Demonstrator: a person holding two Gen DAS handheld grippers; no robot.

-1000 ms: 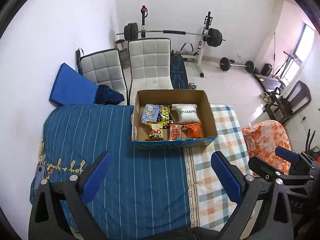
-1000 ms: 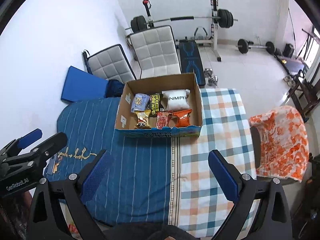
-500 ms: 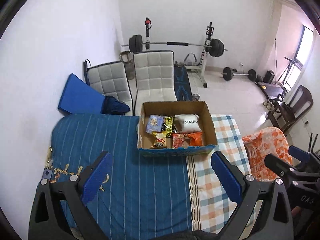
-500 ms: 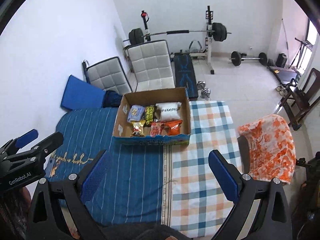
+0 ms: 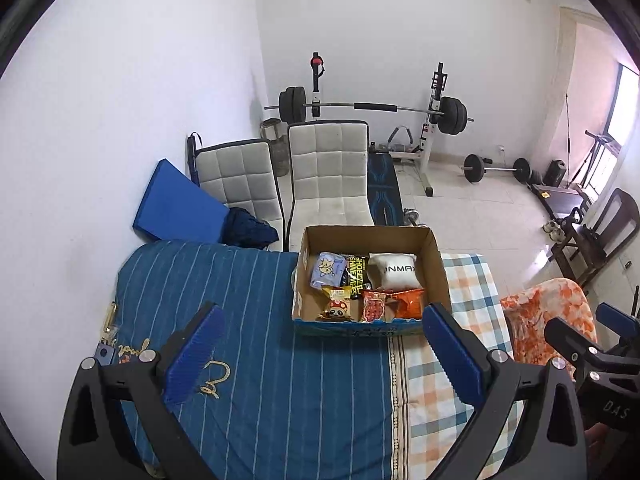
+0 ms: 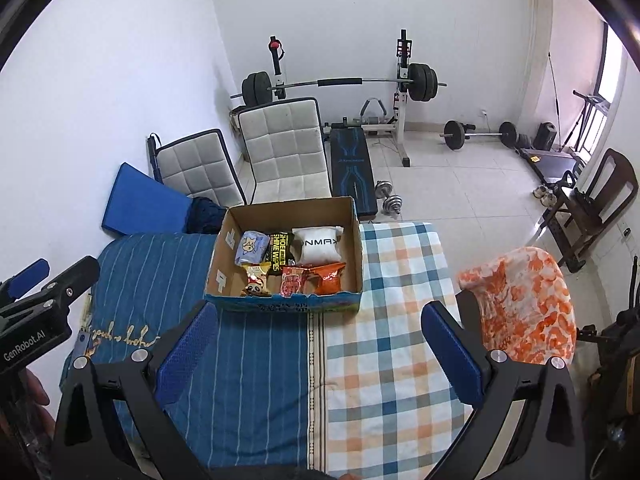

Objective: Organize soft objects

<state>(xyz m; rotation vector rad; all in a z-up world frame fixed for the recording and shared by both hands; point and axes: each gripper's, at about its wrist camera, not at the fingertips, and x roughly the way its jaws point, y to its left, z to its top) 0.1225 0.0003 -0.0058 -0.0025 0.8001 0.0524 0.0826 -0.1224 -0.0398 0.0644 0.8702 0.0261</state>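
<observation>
- Left gripper (image 5: 324, 354) hangs high over the striped bedspread (image 5: 256, 320), jaws spread wide, gripping nothing.
- Right gripper (image 6: 320, 344) hovers level beside it, equally splayed and empty.
- Cardboard box (image 6: 356, 240) of soft packets (image 6: 320, 244) sits at twelve o'clock, well apart from both.

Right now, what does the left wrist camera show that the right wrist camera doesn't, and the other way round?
Only the left wrist view shows the right hand-held gripper at its right edge. Only the right wrist view shows the left hand-held gripper at its left edge and the dumbbells on the floor. Both show the cardboard box of soft packets, the white pouch inside it, and the striped blue cloth.
</observation>
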